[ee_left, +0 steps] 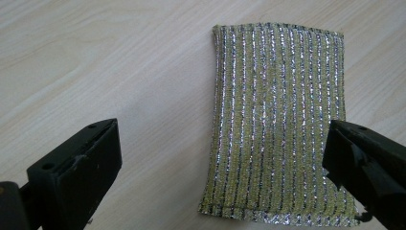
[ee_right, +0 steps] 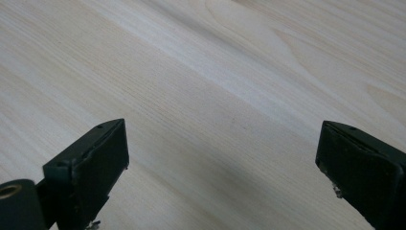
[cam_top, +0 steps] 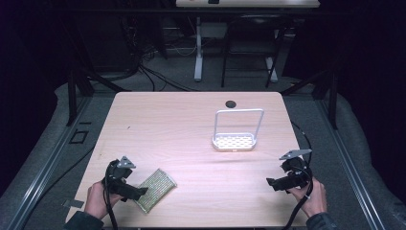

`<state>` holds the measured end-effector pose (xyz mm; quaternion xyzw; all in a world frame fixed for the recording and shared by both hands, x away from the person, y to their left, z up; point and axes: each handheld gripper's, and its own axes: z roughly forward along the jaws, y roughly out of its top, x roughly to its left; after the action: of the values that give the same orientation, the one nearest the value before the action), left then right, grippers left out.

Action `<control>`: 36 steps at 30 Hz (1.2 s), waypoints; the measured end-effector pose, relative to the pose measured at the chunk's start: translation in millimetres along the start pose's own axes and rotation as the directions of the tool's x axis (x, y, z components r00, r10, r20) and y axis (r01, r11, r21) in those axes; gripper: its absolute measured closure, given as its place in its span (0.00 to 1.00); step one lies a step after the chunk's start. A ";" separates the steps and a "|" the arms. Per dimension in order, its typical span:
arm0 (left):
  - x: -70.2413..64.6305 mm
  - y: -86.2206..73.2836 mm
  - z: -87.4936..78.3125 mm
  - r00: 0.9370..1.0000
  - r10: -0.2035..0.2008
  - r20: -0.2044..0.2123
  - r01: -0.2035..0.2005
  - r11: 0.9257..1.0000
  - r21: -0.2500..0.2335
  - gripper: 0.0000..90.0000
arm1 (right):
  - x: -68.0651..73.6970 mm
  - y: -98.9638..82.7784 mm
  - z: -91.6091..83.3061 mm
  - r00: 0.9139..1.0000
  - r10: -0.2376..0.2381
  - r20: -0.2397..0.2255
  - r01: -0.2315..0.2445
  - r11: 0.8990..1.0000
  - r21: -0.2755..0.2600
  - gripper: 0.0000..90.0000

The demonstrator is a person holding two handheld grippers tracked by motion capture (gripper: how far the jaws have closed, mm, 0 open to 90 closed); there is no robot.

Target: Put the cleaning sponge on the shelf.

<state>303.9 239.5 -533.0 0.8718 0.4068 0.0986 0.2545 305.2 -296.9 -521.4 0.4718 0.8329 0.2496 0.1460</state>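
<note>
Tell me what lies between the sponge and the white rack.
Nothing: in the high view, bare table runs from the sponge near the left gripper to the rack.

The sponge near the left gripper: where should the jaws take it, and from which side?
Grip the sponge across its narrow width, on the two long edges, coming from above. It lies flat on the table, and the open left gripper already has one jaw over a long edge.

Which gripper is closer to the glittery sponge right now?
The left. The left gripper hovers right at the sponge, its open fingers straddling one edge without touching. The right gripper is far across the table, over bare wood.
</note>
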 end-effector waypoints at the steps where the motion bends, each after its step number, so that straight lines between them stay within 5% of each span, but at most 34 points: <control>1: -0.4 0.3 0.2 1.000 0.000 0.005 0.000 1.000 0.000 0.00 | -0.1 0.1 -0.3 1.000 -0.001 0.001 0.001 1.000 0.000 0.04; 31: -30.7 14.9 23.2 0.995 0.076 0.068 -0.081 0.994 0.069 0.00 | 0.7 3.9 -2.6 1.000 0.004 -0.024 -0.004 1.000 0.001 0.05; 36: -35.5 16.5 30.1 0.993 0.097 0.068 -0.103 0.990 0.099 0.07 | 0.8 4.4 -1.9 1.000 -0.005 -0.021 0.005 1.000 0.006 0.06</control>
<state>303.1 192.7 -548.7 0.9057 0.3588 0.0629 0.2168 307.0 -294.9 -517.4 0.4675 0.8364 0.2516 0.1365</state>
